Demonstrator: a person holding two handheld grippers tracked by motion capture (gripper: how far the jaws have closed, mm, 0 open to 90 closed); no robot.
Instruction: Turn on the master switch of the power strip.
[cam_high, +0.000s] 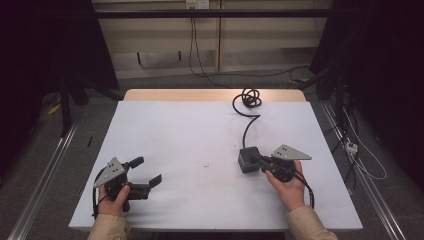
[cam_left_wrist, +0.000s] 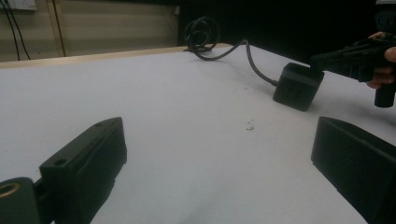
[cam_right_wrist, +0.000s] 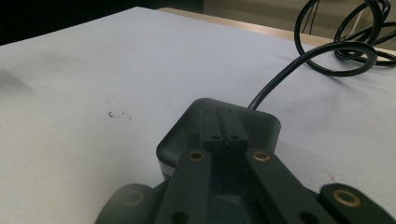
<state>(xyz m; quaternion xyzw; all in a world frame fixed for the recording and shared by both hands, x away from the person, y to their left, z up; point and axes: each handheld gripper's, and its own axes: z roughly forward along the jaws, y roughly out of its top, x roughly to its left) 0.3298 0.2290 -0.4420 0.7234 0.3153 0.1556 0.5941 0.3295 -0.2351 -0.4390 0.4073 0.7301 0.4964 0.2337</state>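
While I am watching from the high view, the black power adapter (cam_high: 248, 159) is lying on the white table (cam_high: 190, 135), right of centre, near the front edge. Its cable (cam_high: 248, 121) is leaving the far side and running away from me to a coiled bundle (cam_high: 250, 97) at the table's back edge, so the block and lead are lining up roughly front to back. My right gripper (cam_high: 261, 161) is reaching in level from the right, its jaws pressed together with their tips over the adapter's top; whether they are touching it I cannot tell. My right hand (cam_high: 288, 185) is gripping the handle, forearm angling in from below. My left gripper (cam_high: 148, 171) is resting low at front left, jaws spread wide, pointing towards the adapter, well apart from it.
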